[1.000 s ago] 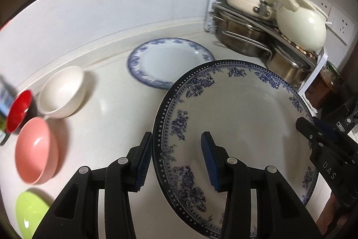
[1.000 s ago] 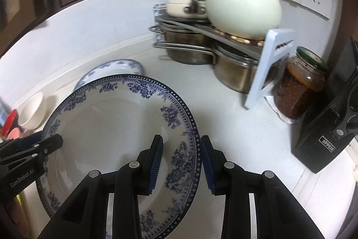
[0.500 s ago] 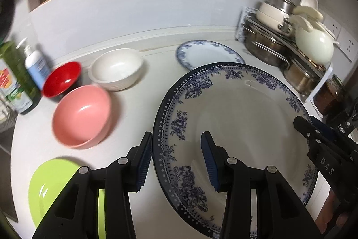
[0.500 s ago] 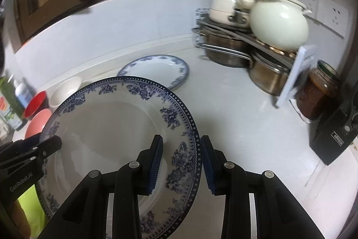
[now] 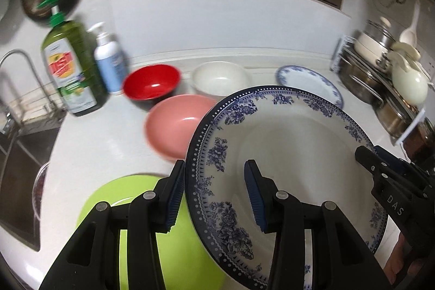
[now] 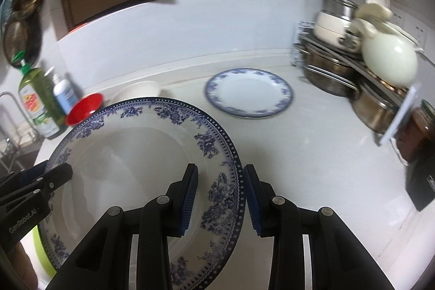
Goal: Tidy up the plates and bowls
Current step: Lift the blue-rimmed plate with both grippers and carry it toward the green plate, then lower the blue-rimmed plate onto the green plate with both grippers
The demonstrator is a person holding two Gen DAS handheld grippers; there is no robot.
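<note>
Both grippers hold one large blue-and-white floral plate (image 5: pixel 293 154) above the white counter. My left gripper (image 5: pixel 214 195) is shut on its left rim; my right gripper (image 6: pixel 220 197) is shut on its right rim (image 6: pixel 228 181). The right gripper also shows at the plate's far edge in the left wrist view (image 5: pixel 391 181). A green plate (image 5: pixel 130 222) lies below the held plate's left side. A pink bowl (image 5: pixel 176 124), a red bowl (image 5: pixel 151 84) and a white bowl (image 5: pixel 220 76) stand behind. A smaller blue-rimmed plate (image 6: pixel 248 91) lies further back.
A green detergent bottle (image 5: pixel 70 69) and a white pump bottle (image 5: pixel 108 59) stand at the back left beside the sink (image 5: pixel 19 154). A rack of steel pots with a cream pot (image 6: pixel 386 59) fills the right. A brown jar (image 6: pixel 416 135) stands near it.
Both grippers have carried the large plate to the left. The bowls, the bottles and the green plate have come into view, and the pot rack has slid to the right edge.
</note>
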